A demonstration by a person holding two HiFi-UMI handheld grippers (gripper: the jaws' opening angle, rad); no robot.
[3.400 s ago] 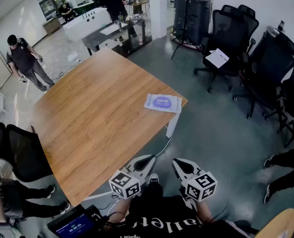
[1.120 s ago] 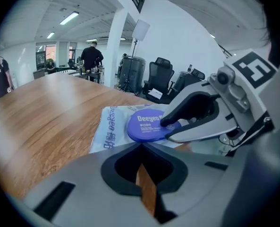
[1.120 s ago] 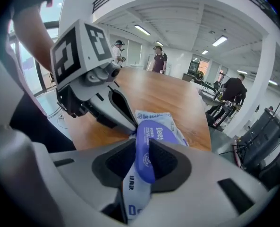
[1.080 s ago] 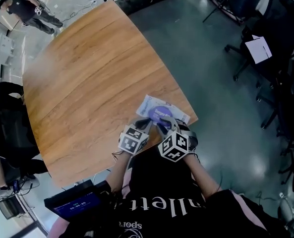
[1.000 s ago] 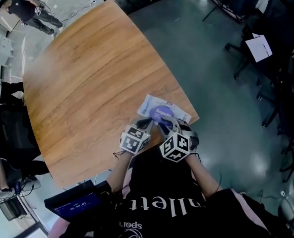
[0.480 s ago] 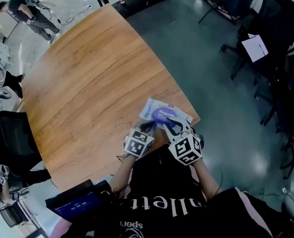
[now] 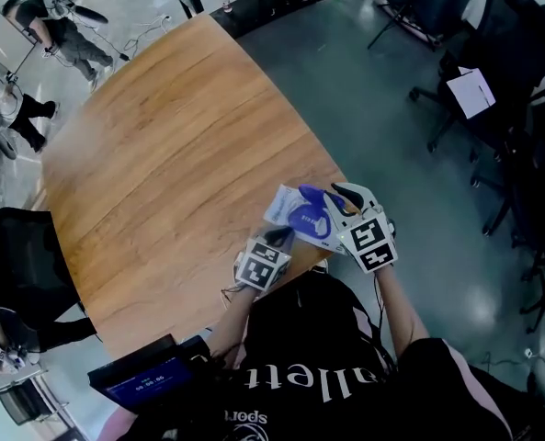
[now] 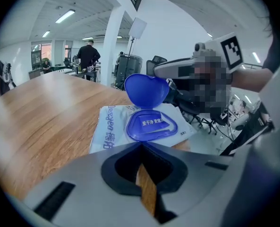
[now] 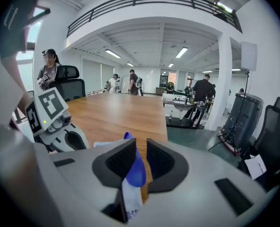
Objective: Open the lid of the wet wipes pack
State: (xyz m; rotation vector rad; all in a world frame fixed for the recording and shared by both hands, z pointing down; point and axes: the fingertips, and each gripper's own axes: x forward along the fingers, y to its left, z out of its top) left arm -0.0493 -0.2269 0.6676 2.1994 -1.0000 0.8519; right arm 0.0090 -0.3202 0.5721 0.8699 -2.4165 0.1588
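Note:
The wet wipes pack (image 7: 279,206) lies near the wooden table's (image 7: 162,154) front right corner. Its blue lid (image 7: 311,195) stands swung up off the blue opening frame (image 7: 301,220). My right gripper (image 7: 325,194) is shut on that lid; the right gripper view shows the blue lid (image 9: 135,170) between the jaws of my right gripper (image 9: 140,155). My left gripper (image 7: 280,238) is shut at the pack's near edge. In the left gripper view the pack (image 8: 109,126) and raised lid (image 8: 147,90) sit just beyond the tips of my left gripper (image 8: 140,146).
The table edge runs right beside the pack, with grey floor beyond. Black office chairs (image 7: 520,81) stand at the right. People (image 7: 56,35) stand past the table's far left corner. A small screen (image 7: 143,386) sits by my left side.
My right gripper has risen and moved right with the blue lid, which has swung up from flat. My left gripper has stayed at the pack's near edge.

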